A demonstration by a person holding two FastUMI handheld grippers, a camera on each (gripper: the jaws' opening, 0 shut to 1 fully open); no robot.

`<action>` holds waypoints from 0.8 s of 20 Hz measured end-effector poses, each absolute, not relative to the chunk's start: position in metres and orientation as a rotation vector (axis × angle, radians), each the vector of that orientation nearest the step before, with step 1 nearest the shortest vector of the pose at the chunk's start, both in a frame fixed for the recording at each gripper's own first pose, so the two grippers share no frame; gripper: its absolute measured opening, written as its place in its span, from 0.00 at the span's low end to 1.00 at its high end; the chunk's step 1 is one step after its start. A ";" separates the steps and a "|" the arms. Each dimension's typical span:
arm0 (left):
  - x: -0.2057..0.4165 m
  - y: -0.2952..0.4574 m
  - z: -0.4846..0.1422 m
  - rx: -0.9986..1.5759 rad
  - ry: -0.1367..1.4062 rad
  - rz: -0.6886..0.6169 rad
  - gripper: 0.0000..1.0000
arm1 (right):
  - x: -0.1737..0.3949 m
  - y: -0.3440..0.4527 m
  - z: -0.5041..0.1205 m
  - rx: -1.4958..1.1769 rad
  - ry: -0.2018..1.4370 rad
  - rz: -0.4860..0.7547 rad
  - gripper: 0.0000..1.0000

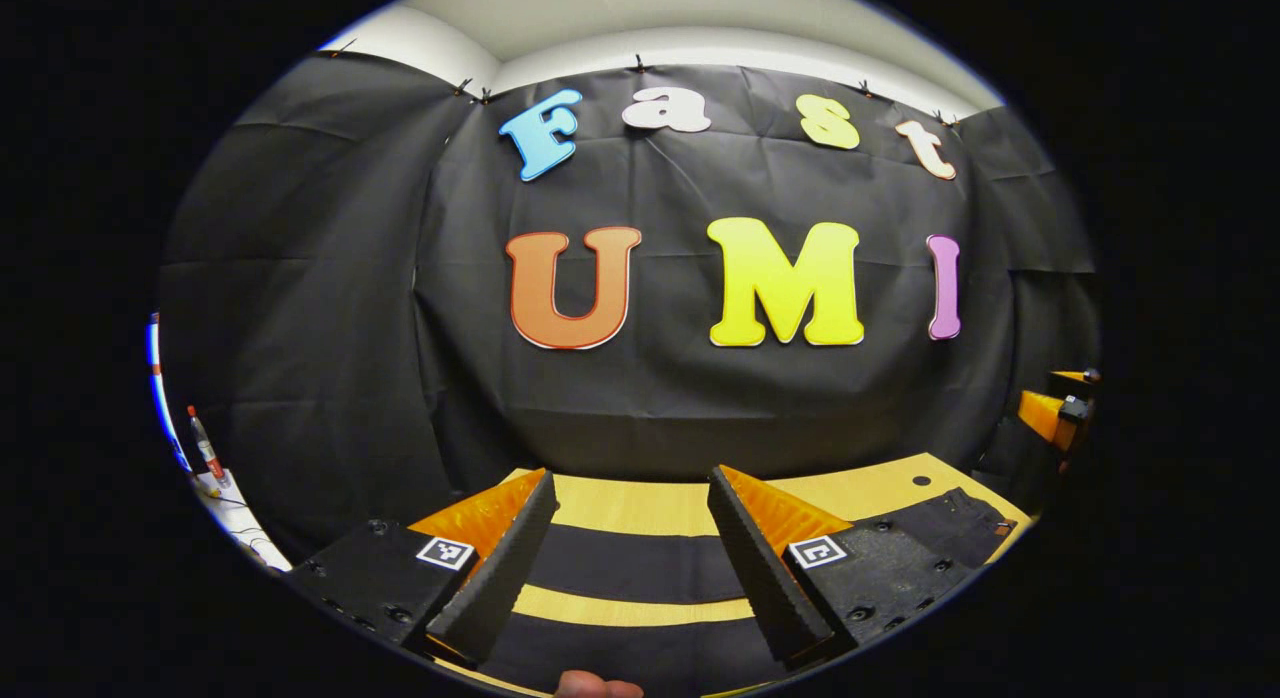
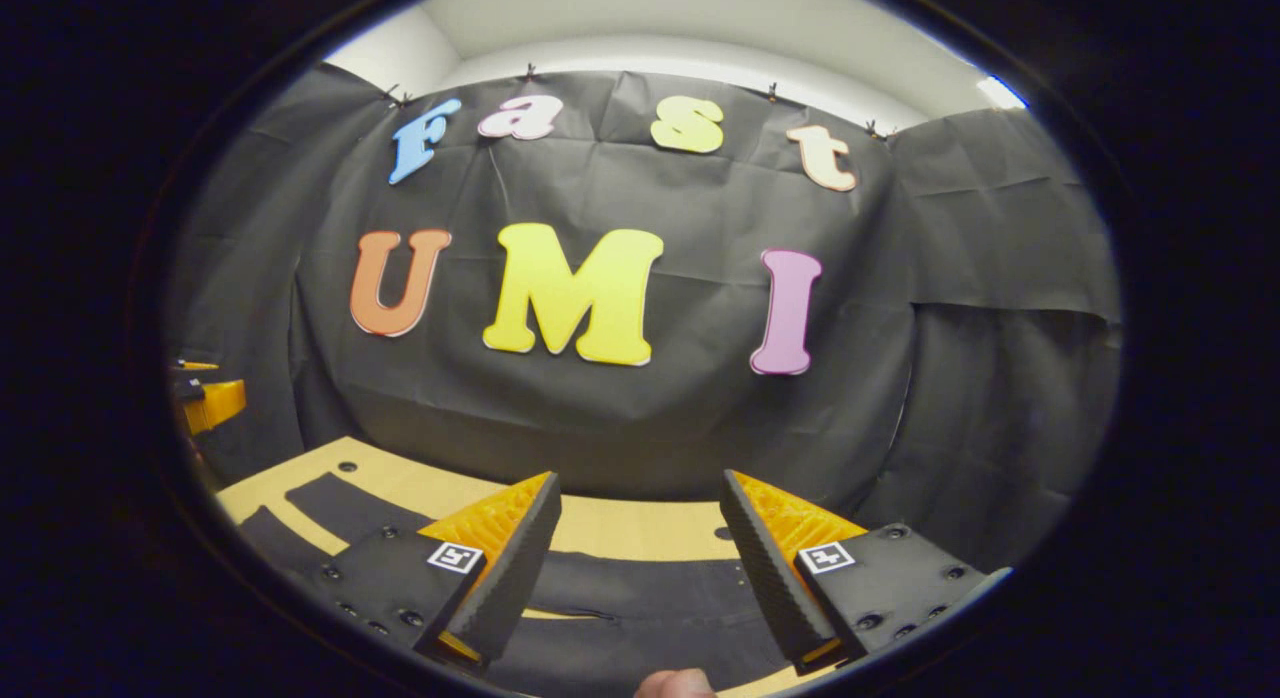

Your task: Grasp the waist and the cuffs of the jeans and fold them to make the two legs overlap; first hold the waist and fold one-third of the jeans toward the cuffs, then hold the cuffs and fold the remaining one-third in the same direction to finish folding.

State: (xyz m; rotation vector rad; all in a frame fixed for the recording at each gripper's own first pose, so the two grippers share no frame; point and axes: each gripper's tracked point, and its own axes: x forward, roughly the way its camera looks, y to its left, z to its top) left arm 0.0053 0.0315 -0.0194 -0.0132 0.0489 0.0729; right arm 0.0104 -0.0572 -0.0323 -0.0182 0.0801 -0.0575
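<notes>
Black jeans (image 1: pixel 630 566) lie flat on the yellow tabletop (image 1: pixel 640 506). In the left gripper view the two legs run as dark bands under my left gripper (image 1: pixel 630 475), with a strip of table between them, and the waist end (image 1: pixel 950 523) lies off to the right. The left gripper hangs open above the legs, holding nothing. In the right gripper view the waist part of the jeans (image 2: pixel 640 590) lies below my right gripper (image 2: pixel 640 475), which is open and apart from the cloth. The legs (image 2: pixel 335 503) stretch away to the left. Each view shows the other gripper (image 1: pixel 1060 410) (image 2: pixel 205 398) at its edge.
The black cloth wall (image 1: pixel 700 408) stands close behind the table's far edge. A small round hole (image 1: pixel 921 480) marks the tabletop near the waist. A red-tipped bottle (image 1: pixel 205 446) and cables sit on a white surface at far left. A fingertip (image 1: pixel 598 687) shows at the bottom.
</notes>
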 end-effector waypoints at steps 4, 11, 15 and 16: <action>0.000 0.074 -0.047 -0.029 0.121 0.167 0.98 | 0.010 -0.122 -0.060 -0.008 0.159 -0.143 0.98; -0.066 0.140 -0.160 -0.218 0.435 0.361 0.99 | -0.015 -0.258 -0.158 0.093 0.423 -0.255 0.98; -0.103 0.126 -0.226 -0.508 0.622 0.419 0.99 | -0.023 -0.286 -0.234 0.314 0.607 -0.258 0.99; -0.109 0.119 -0.238 -0.600 0.654 0.431 0.99 | -0.027 -0.288 -0.252 0.389 0.659 -0.265 0.99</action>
